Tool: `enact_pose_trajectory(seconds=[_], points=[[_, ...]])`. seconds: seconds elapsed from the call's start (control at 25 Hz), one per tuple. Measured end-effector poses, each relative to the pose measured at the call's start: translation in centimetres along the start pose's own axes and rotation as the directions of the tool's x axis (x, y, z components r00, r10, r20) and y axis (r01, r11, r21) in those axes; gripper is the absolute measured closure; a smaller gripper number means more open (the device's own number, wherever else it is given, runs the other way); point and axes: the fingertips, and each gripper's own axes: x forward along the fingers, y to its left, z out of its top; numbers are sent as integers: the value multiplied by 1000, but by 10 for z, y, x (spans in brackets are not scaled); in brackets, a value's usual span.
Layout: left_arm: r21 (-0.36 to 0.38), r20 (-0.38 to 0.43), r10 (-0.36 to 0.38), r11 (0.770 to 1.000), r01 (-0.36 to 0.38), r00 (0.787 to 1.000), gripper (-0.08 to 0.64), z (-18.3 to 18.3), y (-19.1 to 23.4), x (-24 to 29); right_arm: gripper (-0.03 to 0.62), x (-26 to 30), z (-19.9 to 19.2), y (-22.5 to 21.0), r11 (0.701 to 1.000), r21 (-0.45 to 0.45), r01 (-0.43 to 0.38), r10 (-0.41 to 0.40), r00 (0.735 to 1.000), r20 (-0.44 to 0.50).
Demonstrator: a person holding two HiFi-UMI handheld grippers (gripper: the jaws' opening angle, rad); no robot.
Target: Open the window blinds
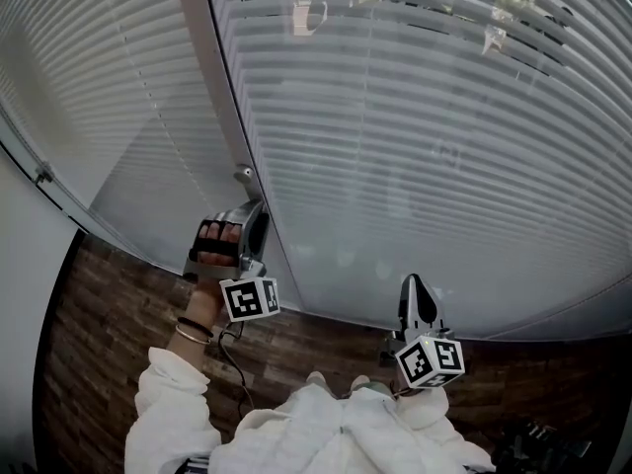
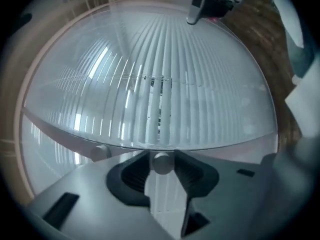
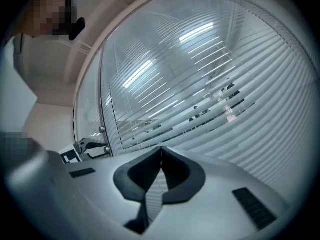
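Note:
Pale horizontal blinds (image 1: 415, 146) hang behind glass and fill the head view; their slats lie mostly closed, with a few dark gaps near the top. My left gripper (image 1: 255, 211) is up against the window frame (image 1: 212, 87), just below a small round knob (image 1: 244, 174). In the left gripper view a round knob (image 2: 161, 163) sits between the tips of the left gripper (image 2: 161, 170), whose jaws stand apart with the pads beside it, not visibly pressing. My right gripper (image 1: 416, 284) is lower right, pointing at the blinds (image 3: 215, 79). Its jaws (image 3: 161, 151) are shut on nothing.
A second knob (image 2: 101, 151) sits on the frame to the left of the first. Another blind-covered pane (image 1: 99, 87) lies left of the frame. Brown wood-pattern flooring (image 1: 99, 363) runs below the window. A cable (image 1: 237, 368) hangs from the left gripper over my white sleeve (image 1: 168, 403).

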Motion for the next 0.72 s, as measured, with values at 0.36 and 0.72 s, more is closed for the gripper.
enact_pose_trajectory(seconds=[0.36, 0.72], points=[[-91, -77, 57, 994, -64, 995, 433, -4, 3, 5, 581, -4, 4, -11, 1000, 3, 31, -31, 999, 15], [-373, -66, 9, 927, -33, 998, 436, -8, 7, 7, 581, -8, 2, -15, 999, 14, 43, -43, 999, 14]])
